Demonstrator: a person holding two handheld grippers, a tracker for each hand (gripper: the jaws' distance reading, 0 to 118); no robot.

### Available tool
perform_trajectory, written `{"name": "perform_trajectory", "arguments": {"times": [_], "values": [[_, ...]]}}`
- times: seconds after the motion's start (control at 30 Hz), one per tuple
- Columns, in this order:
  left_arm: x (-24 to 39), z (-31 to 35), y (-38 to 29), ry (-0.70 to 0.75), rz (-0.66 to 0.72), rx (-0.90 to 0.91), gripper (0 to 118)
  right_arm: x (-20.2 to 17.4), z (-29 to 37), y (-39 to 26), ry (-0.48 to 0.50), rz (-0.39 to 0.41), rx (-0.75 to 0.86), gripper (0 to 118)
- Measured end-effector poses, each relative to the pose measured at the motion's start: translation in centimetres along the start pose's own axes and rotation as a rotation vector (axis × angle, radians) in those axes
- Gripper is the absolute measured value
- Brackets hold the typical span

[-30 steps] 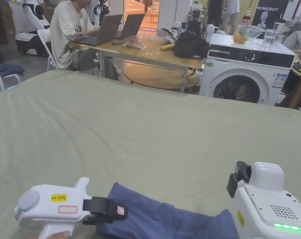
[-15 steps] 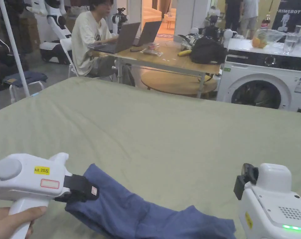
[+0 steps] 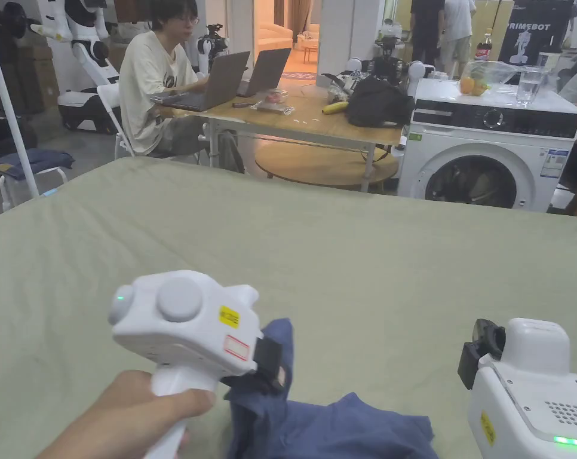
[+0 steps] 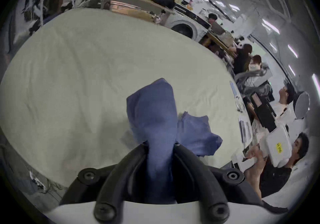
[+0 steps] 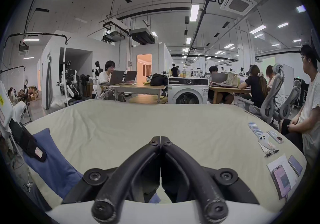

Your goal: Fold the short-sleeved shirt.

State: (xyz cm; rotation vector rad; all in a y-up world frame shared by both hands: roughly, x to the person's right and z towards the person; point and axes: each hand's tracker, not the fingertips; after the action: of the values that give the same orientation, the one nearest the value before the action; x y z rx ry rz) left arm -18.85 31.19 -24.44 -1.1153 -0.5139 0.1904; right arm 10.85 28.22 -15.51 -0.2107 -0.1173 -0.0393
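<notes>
The blue short-sleeved shirt (image 3: pixel 347 427) lies bunched at the near edge of the green-covered bed (image 3: pixel 281 251). My left gripper (image 3: pixel 274 372) is shut on one end of it and holds that end up off the cover. In the left gripper view the cloth (image 4: pixel 152 111) runs up from between the closed jaws of the left gripper (image 4: pixel 161 144). My right gripper (image 5: pixel 160 141) is shut, tips touching, with nothing between them. Its white body (image 3: pixel 529 388) sits low at the right, beside the shirt. The right gripper view has the shirt (image 5: pixel 52 161) at its left.
Phones and small items (image 5: pixel 280 181) lie along the bed's right edge, where a person (image 5: pixel 310 106) sits. Beyond the far edge stand a washing machine (image 3: pixel 484 149) and a wooden table (image 3: pixel 317 122) with laptops and a seated person (image 3: pixel 150 83).
My left gripper has swung right toward the middle and risen, carrying the shirt's end with it. The shirt has gone from stretched out to bunched. The right gripper has stayed roughly in place.
</notes>
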Motion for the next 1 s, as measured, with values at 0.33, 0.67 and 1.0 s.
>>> {"name": "perform_trajectory", "arguments": {"times": [0.33, 0.67, 1.0], "values": [[6.5, -10.3, -0.1, 0.012, -0.043, -0.162, 6, 1.3, 0.7, -0.3, -0.030, -0.001, -0.008, 0], [6.5, -11.9, -0.8, -0.091, 0.056, -0.139, 32, 1.5, 0.6, -0.7, -0.036, -0.005, -0.021, 0], [4.7, -7.0, -0.1, -0.287, 0.060, 0.006, 43, 1.7, 0.7, -0.8, -0.033, -0.003, -0.023, 0]]}}
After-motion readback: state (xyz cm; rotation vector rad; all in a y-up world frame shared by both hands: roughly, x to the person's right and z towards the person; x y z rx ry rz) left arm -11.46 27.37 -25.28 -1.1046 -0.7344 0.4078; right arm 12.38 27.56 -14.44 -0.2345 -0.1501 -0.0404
